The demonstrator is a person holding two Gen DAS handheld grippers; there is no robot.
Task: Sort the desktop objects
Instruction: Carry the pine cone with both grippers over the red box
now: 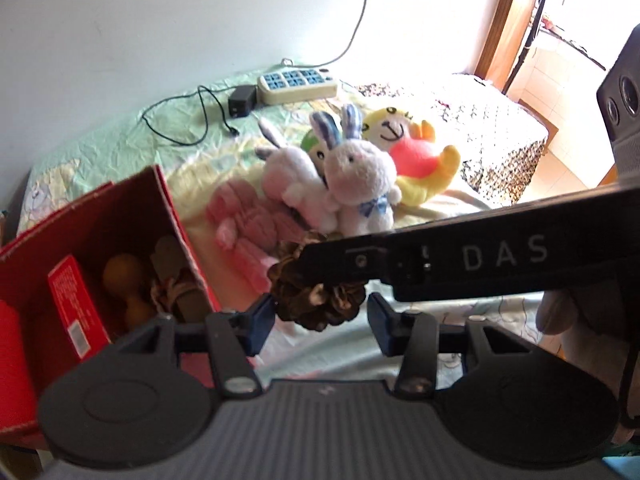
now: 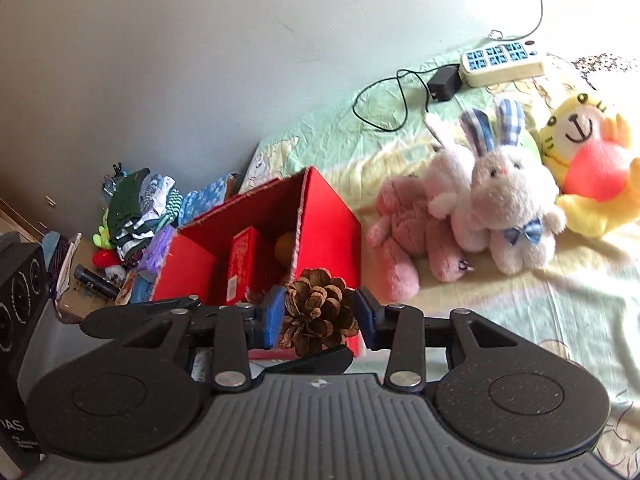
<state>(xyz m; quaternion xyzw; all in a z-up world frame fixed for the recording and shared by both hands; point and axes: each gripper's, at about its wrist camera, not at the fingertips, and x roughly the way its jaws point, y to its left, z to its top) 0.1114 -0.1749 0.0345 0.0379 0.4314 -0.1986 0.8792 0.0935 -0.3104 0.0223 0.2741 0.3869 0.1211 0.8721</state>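
The red box (image 2: 320,220) stands open at the left, its inside already crowded. To the right, the plush toys (image 2: 508,208) block the middle of the bed (image 2: 540,320). Bare sheet lies near right. Far away, the power strip (image 2: 500,62) and its cable lie across the sheet.

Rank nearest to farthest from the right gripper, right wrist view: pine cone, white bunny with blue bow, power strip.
1. pine cone: between the fingers of the right gripper, next to the red box.
2. white bunny with blue bow: mid-bed, to the right, among the other plush toys.
3. power strip: far back right, near the wall.
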